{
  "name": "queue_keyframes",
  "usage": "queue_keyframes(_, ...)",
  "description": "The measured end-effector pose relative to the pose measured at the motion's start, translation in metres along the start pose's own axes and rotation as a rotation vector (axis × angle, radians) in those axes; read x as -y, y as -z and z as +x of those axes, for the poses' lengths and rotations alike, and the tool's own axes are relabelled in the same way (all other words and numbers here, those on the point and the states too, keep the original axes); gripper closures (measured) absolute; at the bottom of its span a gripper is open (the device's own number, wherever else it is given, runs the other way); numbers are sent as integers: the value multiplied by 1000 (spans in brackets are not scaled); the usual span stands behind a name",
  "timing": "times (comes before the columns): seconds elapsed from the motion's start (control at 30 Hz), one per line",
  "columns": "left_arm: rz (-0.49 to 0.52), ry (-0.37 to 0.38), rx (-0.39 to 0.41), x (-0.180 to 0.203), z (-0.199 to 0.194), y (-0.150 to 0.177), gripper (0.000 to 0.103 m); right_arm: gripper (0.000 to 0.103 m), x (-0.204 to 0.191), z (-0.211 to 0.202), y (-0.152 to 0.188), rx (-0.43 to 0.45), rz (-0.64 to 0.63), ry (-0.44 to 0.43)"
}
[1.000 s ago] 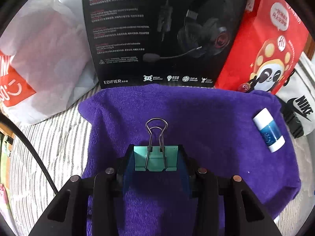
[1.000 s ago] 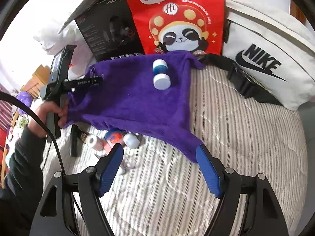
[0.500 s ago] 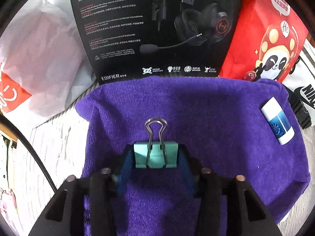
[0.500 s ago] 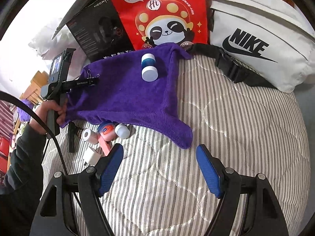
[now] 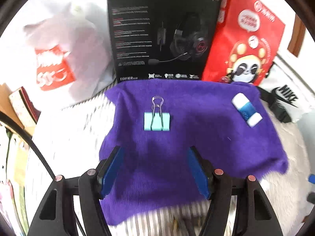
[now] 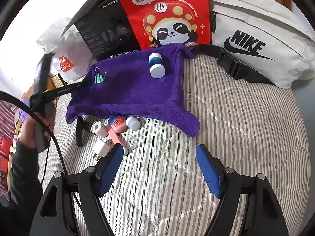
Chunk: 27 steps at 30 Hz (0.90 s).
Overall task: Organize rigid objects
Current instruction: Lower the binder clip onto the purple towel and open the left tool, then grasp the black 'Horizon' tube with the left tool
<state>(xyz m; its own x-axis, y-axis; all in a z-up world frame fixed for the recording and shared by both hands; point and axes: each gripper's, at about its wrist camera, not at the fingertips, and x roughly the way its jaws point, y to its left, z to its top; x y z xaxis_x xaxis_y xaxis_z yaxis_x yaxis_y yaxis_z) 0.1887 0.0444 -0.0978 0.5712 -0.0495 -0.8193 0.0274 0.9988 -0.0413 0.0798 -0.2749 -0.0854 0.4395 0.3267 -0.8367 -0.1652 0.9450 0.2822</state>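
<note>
A teal binder clip (image 5: 157,121) lies flat on the purple towel (image 5: 196,137), free of any grip; the right wrist view shows the binder clip (image 6: 98,78) near the towel's (image 6: 128,90) far left corner. My left gripper (image 5: 154,169) hangs above and short of it, jaws opening, nothing between them. A white and blue cylinder (image 5: 247,109) rests at the towel's right side, also seen as the cylinder (image 6: 156,64). My right gripper (image 6: 157,169) stands open over the striped bedding, empty. A pile of small items (image 6: 116,129) sits at the towel's near edge.
A black headset box (image 5: 163,35), a red panda bag (image 5: 242,45) and a white plastic bag (image 5: 65,59) stand behind the towel. A white Nike bag (image 6: 256,39) lies at the right. A person's hand (image 6: 37,129) holds the left gripper's handle.
My left gripper let go of the binder clip, opened wider and drew back and up from it. The right gripper shifted slightly; the pile by the towel came closer in view.
</note>
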Motion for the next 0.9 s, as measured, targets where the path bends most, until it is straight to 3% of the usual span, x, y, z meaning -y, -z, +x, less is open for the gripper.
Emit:
queue_keyframes(0.17, -53, 63, -15, 0, -33, 37, 38, 27, -4, -9, 10, 14, 4, 3)
queue_keyframes(0.27, -51, 45, -38, 3, -41, 62, 38, 27, -7, -12, 15, 10, 5, 10)
queue_keyframes(0.43, -71, 52, -97, 14, -29, 89, 38, 27, -13, -17, 27, 0, -14, 20)
queue_keyframes(0.67, -53, 5, -111, 21, -21, 106, 42, 27, -15, -17, 40, -26, -29, 34)
queue_keyframes(0.77, -54, 2, -115, 26, -14, 105, 53, 27, -13, -14, 45, -40, -30, 44)
queue_keyframes(0.9, -31, -26, -113, 30, -7, 103, 78, 27, -12, -9, 47, -59, -26, 49)
